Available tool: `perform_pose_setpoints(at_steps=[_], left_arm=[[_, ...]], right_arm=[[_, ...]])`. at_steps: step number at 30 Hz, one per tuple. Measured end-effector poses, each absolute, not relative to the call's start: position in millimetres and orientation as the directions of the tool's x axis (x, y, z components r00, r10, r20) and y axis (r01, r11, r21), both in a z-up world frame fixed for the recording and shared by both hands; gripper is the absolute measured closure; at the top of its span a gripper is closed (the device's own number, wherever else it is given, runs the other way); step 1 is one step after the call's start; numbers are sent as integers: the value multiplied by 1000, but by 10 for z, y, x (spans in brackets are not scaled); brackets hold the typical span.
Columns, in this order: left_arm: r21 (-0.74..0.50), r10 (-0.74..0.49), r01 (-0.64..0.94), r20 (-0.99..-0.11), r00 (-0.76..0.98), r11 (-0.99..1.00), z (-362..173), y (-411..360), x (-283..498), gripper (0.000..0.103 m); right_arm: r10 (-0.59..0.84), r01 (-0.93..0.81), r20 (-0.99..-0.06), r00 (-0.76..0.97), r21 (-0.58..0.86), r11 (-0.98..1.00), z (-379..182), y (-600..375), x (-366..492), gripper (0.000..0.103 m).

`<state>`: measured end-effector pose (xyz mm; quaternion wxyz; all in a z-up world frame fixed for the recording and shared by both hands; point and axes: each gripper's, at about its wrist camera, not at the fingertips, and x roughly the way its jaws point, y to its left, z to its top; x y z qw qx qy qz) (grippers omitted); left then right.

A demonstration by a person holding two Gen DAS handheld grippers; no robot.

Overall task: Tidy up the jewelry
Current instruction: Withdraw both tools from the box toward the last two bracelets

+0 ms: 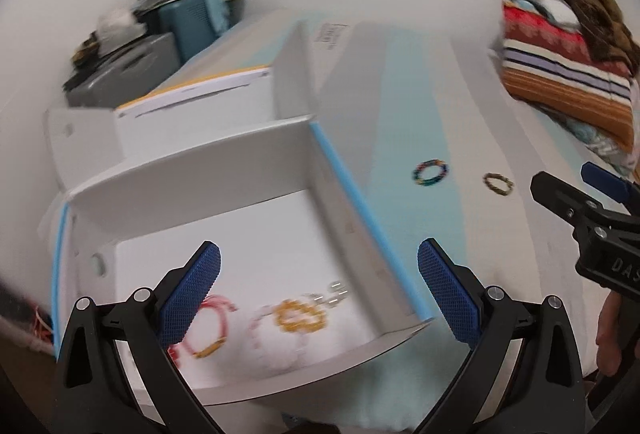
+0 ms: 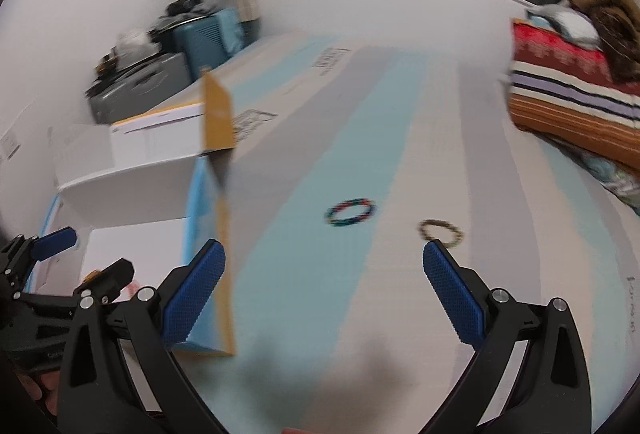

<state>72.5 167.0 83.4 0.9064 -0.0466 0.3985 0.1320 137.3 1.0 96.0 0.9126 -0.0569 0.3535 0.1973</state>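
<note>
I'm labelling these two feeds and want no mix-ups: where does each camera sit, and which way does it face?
Left wrist: on the left gripper, facing down into the white box of bracelets; the right gripper shows at right.
Right wrist: on the right gripper, facing down over the striped surface; the left gripper shows at lower left.
Shared: multicoloured bracelet, brown bracelet, the box.

Both views are smeared by motion blur, so the beads of the multicoloured bracelet [image 2: 351,212] at about twelve o'clock and of the brownish bracelet [image 2: 441,233] at one o'clock cannot be told apart. In the white box [image 1: 192,170], the left gripper's finger [image 1: 188,298] hides part of the pink bracelet [image 1: 208,330], and the clear pieces [image 1: 334,294] beside the yellow bracelet [image 1: 300,316] are too blurred to identify. The right gripper [image 1: 592,210] is cut off at three o'clock.
</note>
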Motion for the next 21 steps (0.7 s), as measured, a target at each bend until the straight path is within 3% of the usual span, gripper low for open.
perform_pose_setpoints(at_steps=[6, 21], left_arm=[[18, 163, -223, -740, 653, 975, 747, 1282, 1088, 6], [24, 109, -146, -786, 608, 989, 168, 631, 2129, 6]], right_arm=[[235, -334, -667, 707, -22, 942, 845, -376, 1649, 8], [146, -176, -736, 661, 37, 984, 204, -1143, 2628, 8]])
